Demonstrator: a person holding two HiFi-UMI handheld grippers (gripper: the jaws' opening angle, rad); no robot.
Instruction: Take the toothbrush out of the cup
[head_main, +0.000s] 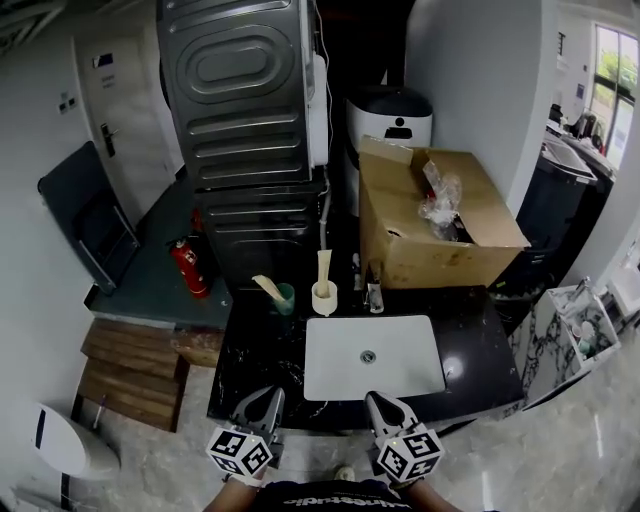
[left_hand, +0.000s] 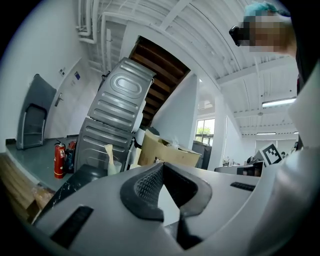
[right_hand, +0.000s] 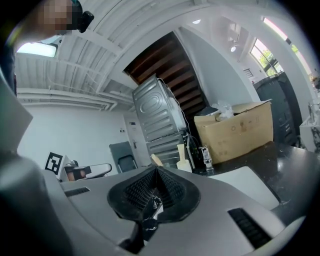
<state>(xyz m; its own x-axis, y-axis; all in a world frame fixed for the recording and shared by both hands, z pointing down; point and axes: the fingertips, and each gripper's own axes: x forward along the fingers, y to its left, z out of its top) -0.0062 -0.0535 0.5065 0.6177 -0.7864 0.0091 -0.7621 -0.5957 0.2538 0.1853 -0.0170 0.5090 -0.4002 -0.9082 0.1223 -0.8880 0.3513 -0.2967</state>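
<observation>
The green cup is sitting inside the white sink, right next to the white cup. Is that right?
Not quite. The green cup is not inside the white sink. It stands on the black counter behind the sink, as the head view shows. It is right next to the white cup, just as you said.

Before me, a washroom mock-up inside a bare industrial unit: a black marble bench (head_main: 258, 368) with a white basin (head_main: 400, 362) set in its middle, stacked machine casings (head_main: 245, 130) and a cardboard box (head_main: 440, 240) along its far edge, a fire extinguisher (head_main: 187, 268) and wooden pallets (head_main: 130, 378) on the floor to its left, exposed pipes (left_hand: 85, 20) overhead.
</observation>
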